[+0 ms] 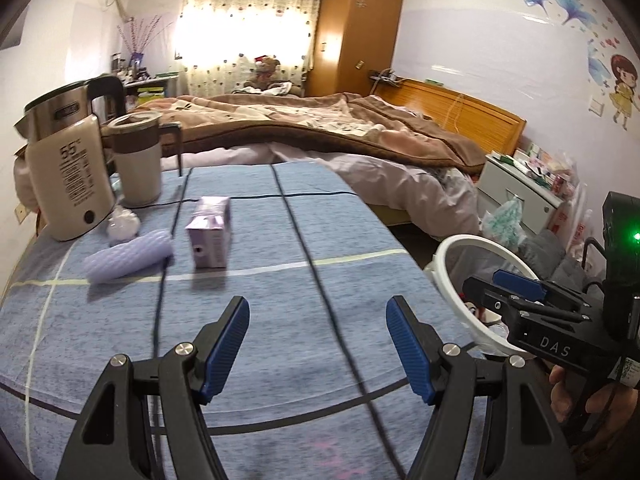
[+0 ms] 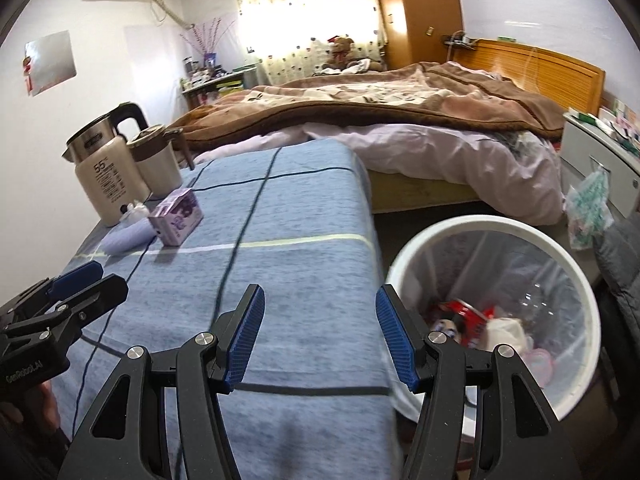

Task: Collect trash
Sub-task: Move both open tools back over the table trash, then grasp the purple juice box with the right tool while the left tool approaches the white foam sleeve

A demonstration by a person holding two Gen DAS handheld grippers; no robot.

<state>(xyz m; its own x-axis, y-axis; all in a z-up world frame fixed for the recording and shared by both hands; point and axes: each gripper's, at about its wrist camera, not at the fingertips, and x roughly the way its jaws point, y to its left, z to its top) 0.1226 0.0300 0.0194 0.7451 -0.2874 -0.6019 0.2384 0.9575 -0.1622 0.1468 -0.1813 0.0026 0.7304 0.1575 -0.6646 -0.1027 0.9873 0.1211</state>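
Looking along the left gripper [image 1: 318,344], its jaws stand apart with nothing between them. The purple carton [image 1: 210,232] stands on the blue tablecloth [image 1: 280,320] ahead and to the left, its long side running away from the camera; a ribbed lilac cup [image 1: 130,254] lies tipped beside it, a crumpled white wad [image 1: 123,224] behind.

From the right gripper [image 2: 320,336], likewise spread and empty, the carton [image 2: 176,218] sits far off to the left, so the left hand looks nearer. The white bin [image 2: 496,232] stands just right; its contents blur together.
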